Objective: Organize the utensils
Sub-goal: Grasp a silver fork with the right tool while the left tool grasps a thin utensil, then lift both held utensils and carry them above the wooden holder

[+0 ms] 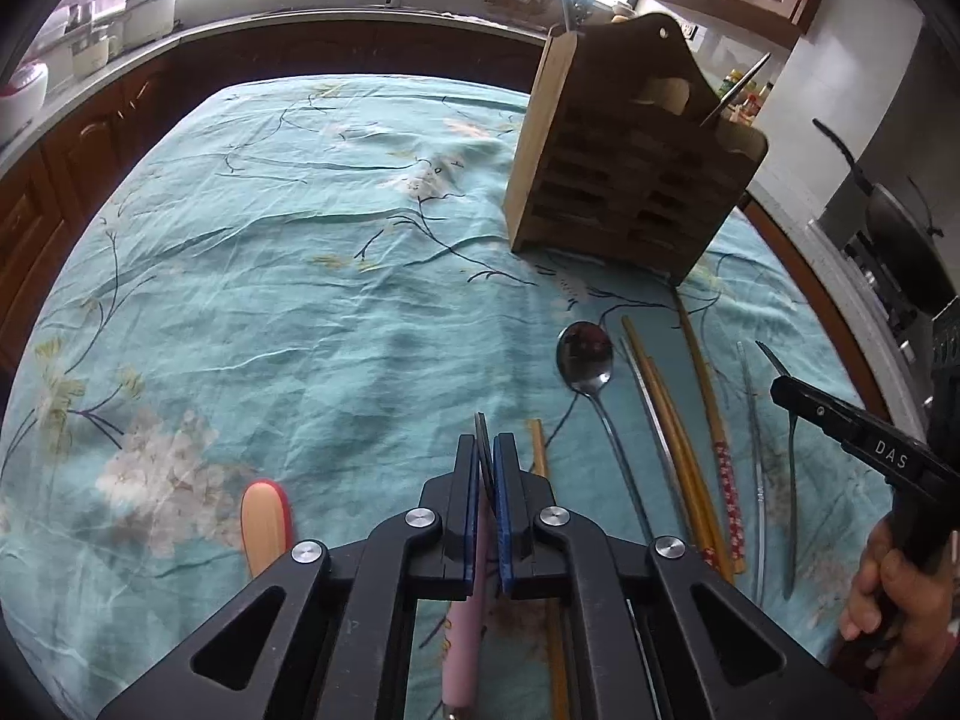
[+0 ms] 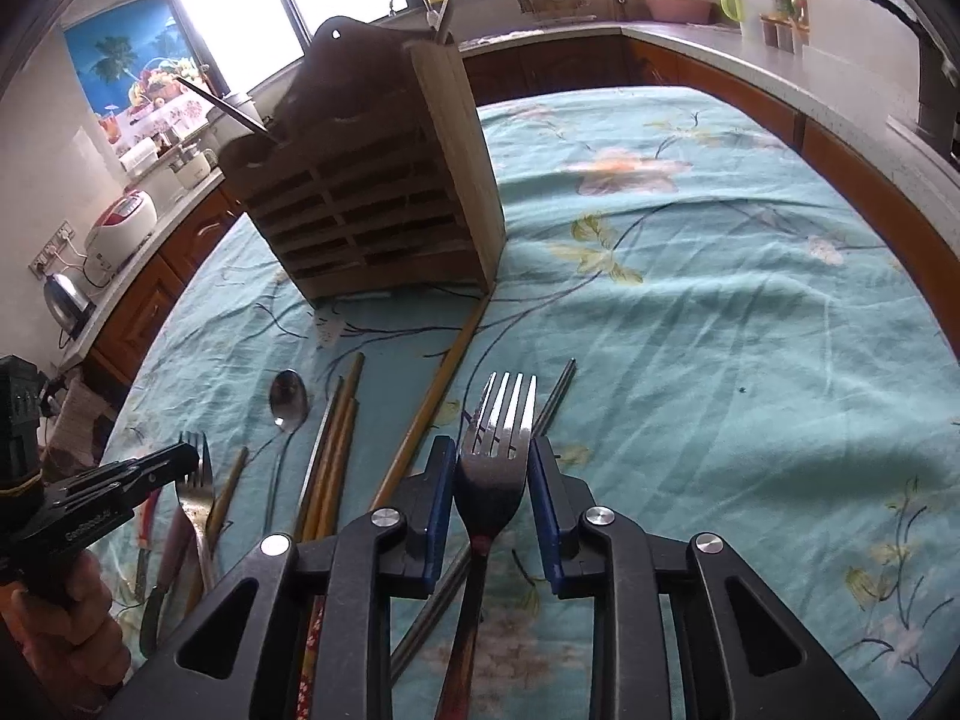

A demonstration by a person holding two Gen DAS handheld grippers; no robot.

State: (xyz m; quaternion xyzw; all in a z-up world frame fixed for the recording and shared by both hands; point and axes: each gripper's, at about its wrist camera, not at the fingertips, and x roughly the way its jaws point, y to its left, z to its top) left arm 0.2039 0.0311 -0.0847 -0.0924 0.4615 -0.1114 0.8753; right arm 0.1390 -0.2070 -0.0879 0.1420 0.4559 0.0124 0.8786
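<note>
My left gripper [image 1: 486, 450] is shut on a pink-handled fork [image 1: 462, 648], which I see edge-on between the blue pads. From the right wrist view, this gripper [image 2: 183, 459] sits at the left over that fork's tines [image 2: 201, 492]. My right gripper [image 2: 489, 456] is shut on a steel fork [image 2: 501, 414], its pads pressing both edges of the neck and the tines pointing away. A wooden utensil holder [image 1: 630, 180] [image 2: 372, 192] stands beyond, with metal utensils sticking out of it. A spoon [image 1: 585, 354] and several chopsticks [image 1: 678, 450] lie between the grippers.
A teal floral cloth [image 1: 300, 300] covers the table. An orange and red handle [image 1: 267, 528] lies at the left. Metal chopsticks [image 2: 555, 390] lie to the right of the held fork. Kitchen counters with appliances ring the table, and a wok [image 1: 900, 240] is at the right.
</note>
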